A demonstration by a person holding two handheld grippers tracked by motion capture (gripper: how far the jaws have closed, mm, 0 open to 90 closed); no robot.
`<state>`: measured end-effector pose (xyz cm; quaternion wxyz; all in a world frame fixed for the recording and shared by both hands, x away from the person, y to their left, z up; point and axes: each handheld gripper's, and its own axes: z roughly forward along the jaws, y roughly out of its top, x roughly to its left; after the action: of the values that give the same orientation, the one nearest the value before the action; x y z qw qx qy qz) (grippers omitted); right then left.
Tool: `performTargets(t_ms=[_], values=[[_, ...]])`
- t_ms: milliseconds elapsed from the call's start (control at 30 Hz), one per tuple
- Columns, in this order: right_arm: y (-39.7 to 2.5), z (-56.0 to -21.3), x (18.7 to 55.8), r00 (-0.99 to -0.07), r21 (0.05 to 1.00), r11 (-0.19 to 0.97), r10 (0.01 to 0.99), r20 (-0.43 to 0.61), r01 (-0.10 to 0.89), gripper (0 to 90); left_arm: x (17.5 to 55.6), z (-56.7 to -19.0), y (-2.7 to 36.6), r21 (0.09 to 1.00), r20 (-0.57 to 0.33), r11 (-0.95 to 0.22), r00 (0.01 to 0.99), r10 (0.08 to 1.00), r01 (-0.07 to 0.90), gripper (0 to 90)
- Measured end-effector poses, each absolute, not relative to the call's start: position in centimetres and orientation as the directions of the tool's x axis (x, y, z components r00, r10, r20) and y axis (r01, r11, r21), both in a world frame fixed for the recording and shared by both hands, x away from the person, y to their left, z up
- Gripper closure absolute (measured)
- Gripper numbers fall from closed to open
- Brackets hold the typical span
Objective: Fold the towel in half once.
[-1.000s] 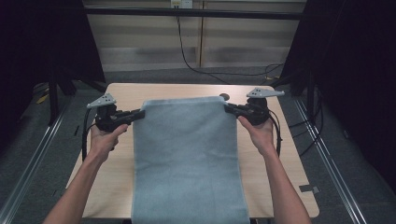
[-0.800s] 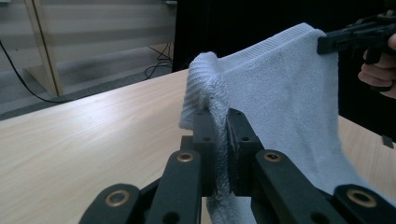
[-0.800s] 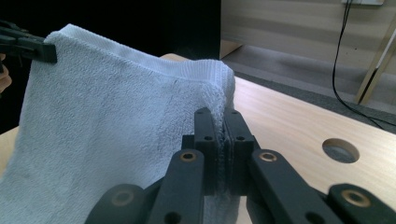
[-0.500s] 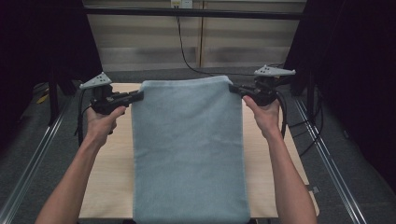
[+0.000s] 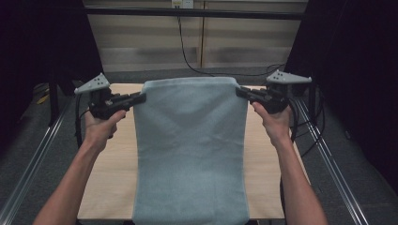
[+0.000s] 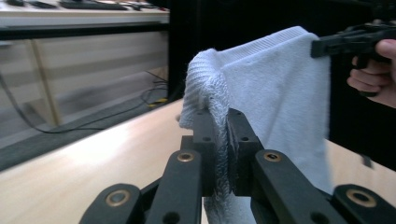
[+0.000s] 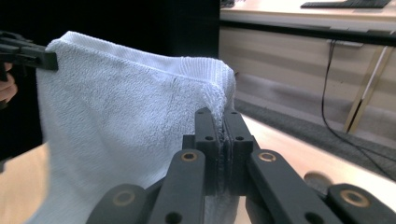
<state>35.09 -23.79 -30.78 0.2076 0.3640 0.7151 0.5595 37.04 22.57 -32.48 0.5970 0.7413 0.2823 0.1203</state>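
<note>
one pale blue terry towel, soft and looped, is hanging as a long rectangle over the wooden tabletop. the left claw is pinching its 10 o'clock corner, the right claw is pinching its 2 o'clock corner, both clamped tight on cloth.

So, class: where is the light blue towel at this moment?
In the high view the towel hangs mid-frame above the wooden table, its top corners clamped by the left gripper and right gripper.
</note>
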Motion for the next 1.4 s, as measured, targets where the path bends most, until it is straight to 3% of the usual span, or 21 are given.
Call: performTargets(t_ms=[400, 600, 900, 1167, 1400], values=[[-24.3, -35.2, 26.8, -0.709, 0.922, 0.198, 0.697, 0.107, 0.334, 87.1, 30.6, -37.7, 24.4, 0.926, -0.194, -0.185, 0.837, 0.511, 0.328, 84.3], [-23.5, -40.3, 22.9, -0.727, 0.870, 0.249, 0.666, 0.165, 0.426, 87.1, 27.7, -43.5, 25.2, 0.876, -0.273, -0.220, 0.818, 0.507, 0.429, 84.1], [-23.4, -46.5, 18.5, -0.705, 0.773, 0.286, 0.654, 0.274, 0.566, 87.1, 23.4, -46.9, 25.0, 0.806, -0.297, -0.335, 0.823, 0.484, 0.488, 84.0], [-22.5, -49.0, 18.5, -0.687, 0.706, 0.341, 0.669, 0.283, 0.621, 86.9, 23.6, -50.2, 24.2, 0.726, -0.307, -0.421, 0.804, 0.509, 0.543, 84.0], [-22.2, -49.7, 20.4, -0.668, 0.683, 0.363, 0.703, 0.246, 0.633, 87.0, 25.3, -50.6, 23.8, 0.738, -0.284, -0.412, 0.800, 0.529, 0.534, 84.5]])
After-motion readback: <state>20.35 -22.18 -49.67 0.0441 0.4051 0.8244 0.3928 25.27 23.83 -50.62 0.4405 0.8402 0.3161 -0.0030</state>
